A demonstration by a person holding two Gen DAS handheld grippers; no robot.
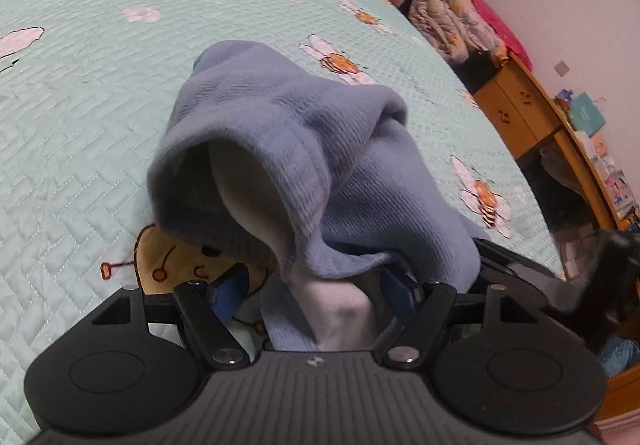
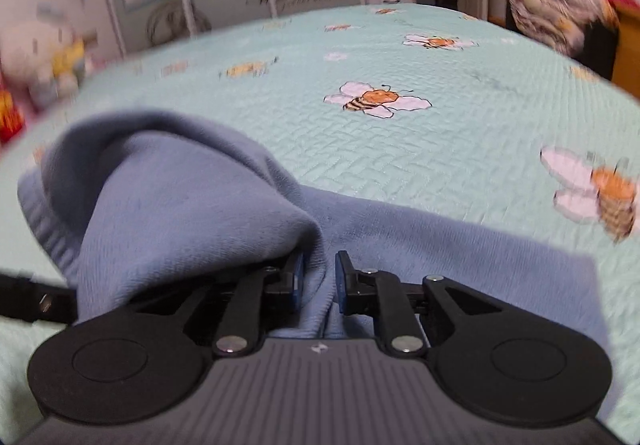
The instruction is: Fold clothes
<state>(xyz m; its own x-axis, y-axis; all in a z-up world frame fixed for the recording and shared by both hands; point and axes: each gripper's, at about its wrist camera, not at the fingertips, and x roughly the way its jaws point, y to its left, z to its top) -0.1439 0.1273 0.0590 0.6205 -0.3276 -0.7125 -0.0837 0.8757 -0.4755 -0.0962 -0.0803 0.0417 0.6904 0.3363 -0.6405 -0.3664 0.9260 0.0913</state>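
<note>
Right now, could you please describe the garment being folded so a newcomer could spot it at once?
Start at the mint-green quilted bedspread printed with bees. Near its front edge lies a blue knit garment, bunched up. It is the only plain blue cloth there, with a pale lining.

A bed (image 2: pixel 460 149) carries everything, spread with a pale green quilted cover printed with bees. A blue garment (image 2: pixel 192 205) lies bunched directly on it.
</note>
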